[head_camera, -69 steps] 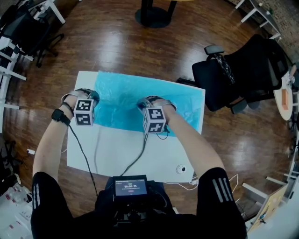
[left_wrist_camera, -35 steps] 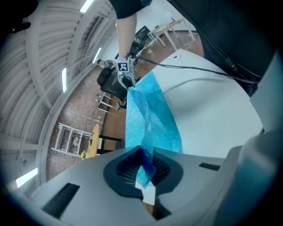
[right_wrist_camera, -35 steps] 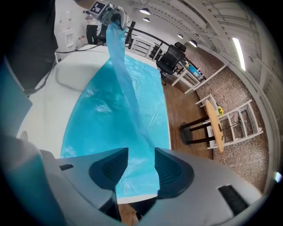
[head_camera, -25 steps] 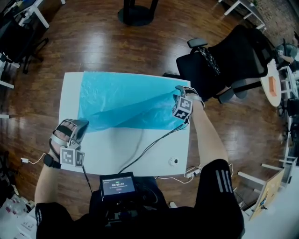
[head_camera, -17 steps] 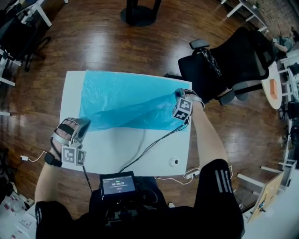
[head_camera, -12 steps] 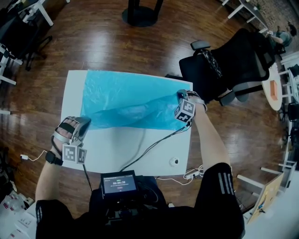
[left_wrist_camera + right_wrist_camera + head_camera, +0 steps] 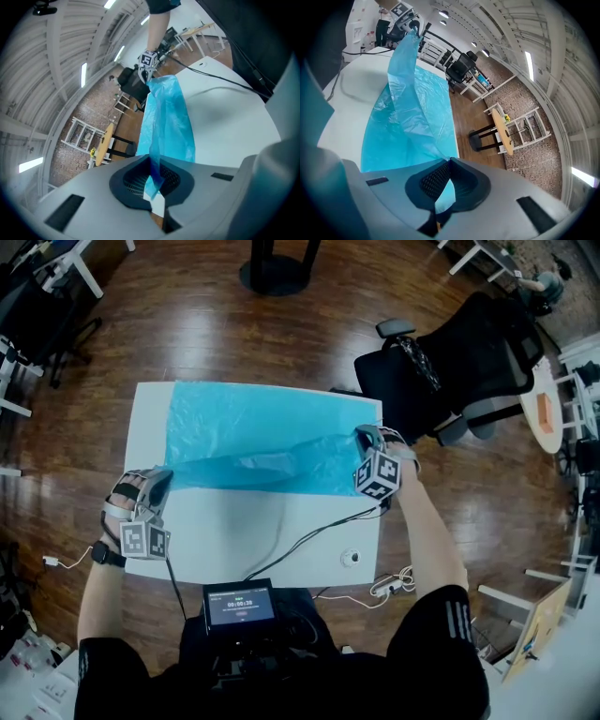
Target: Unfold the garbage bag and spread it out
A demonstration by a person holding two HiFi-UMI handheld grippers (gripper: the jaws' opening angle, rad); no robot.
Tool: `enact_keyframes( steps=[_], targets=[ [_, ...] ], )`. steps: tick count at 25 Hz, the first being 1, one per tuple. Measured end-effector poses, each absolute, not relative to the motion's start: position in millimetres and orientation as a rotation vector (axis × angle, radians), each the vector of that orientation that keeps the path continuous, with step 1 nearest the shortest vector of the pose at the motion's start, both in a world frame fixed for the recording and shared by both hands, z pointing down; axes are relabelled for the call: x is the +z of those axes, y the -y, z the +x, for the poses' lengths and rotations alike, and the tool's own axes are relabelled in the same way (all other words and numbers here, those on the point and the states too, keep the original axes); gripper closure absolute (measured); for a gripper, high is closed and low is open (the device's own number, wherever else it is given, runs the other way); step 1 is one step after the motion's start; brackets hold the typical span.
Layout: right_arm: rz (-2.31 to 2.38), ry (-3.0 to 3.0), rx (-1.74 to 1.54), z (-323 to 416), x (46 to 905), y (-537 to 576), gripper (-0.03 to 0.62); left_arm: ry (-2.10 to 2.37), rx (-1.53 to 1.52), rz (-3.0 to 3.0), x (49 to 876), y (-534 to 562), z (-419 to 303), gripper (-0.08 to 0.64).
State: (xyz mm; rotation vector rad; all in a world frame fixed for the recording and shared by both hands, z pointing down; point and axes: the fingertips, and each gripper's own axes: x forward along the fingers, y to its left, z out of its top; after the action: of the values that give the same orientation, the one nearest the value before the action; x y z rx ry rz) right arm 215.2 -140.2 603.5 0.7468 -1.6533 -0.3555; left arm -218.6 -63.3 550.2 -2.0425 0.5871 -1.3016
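Right, both tools were clamped on the garbage bag [image 7: 253, 432]. The left tool [image 7: 152, 180] pinched a thin blue corner just above the surface's [image 7: 234, 545] left edge. The right tool [image 7: 440, 185] pinched film at the surface's right edge. The bag lay across the far half of the surface, with its near fold held up taut between the two grips. We judged the film very light, limp and slick: likely to billow and cling, and to tear if yanked. Best hold: an edge or corner, one layer only. We could not tell how many layers each tool had, nor where the bag's mouth was. The right tool's marker cube [image 7: 378, 474] hid the bag's corner at the surface's right edge in the head view.
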Motion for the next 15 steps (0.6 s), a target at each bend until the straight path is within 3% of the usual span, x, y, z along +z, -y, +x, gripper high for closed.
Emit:
enact_keyframes(
  steps=[15],
  targets=[
    [0.891,1.675,-0.267,214,570,65,0.571,-0.709,-1.271,-2.185,541,52,-244,0.555]
  ],
)
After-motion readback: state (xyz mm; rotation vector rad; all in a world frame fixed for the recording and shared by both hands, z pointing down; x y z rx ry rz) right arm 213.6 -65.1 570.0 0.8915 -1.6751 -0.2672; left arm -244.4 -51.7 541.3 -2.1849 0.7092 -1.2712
